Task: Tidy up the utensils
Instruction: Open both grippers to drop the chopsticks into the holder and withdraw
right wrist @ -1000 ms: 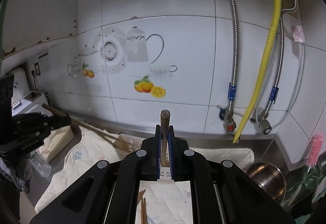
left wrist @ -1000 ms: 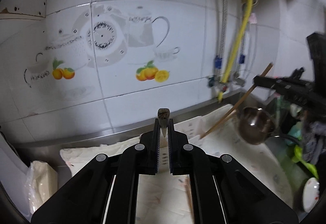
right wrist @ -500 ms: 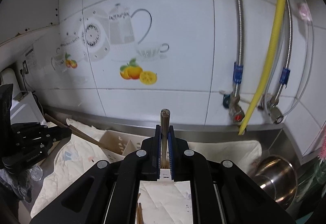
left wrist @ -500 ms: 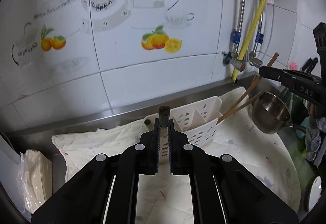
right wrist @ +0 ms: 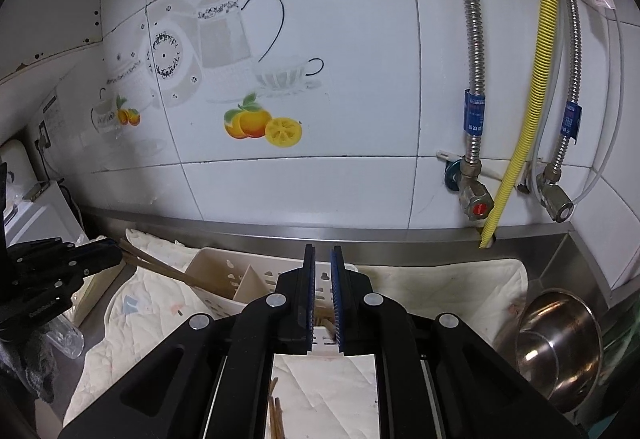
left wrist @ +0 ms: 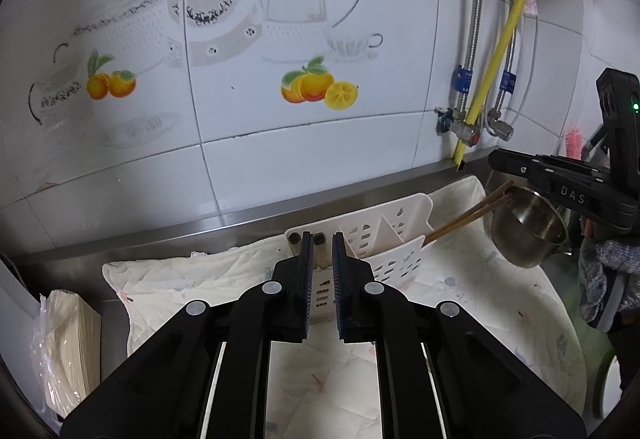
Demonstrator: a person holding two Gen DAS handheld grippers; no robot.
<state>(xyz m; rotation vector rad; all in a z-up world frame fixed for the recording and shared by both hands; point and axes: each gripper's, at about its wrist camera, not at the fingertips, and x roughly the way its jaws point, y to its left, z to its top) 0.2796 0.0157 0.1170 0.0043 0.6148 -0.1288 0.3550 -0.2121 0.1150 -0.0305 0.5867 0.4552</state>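
A white slotted utensil holder (left wrist: 376, 239) lies on a pale cloth (left wrist: 500, 303) against the wall. My left gripper (left wrist: 320, 259) is open just above its left compartment, where two brown chopstick ends (left wrist: 307, 240) stick up between the jaws. My right gripper (right wrist: 322, 283) is open over the holder (right wrist: 224, 279); chopstick ends (right wrist: 324, 321) show low between its jaws. In the left wrist view the right gripper (left wrist: 560, 183) has two chopsticks (left wrist: 468, 217) slanting from it into the holder. In the right wrist view chopsticks (right wrist: 160, 266) slant in from the left gripper (right wrist: 60, 263).
A steel pot (right wrist: 560, 335) stands at the right on the cloth, also in the left wrist view (left wrist: 528, 227). More chopsticks (right wrist: 276, 415) lie on the cloth under my right gripper. A bagged stack of paper (left wrist: 68, 343) sits at the left. Hoses and valves (right wrist: 476, 199) hang on the tiled wall.
Both grippers have come down over the holder and opened. The chopsticks they held now stand in the holder's compartments instead of being pinched between the jaws.
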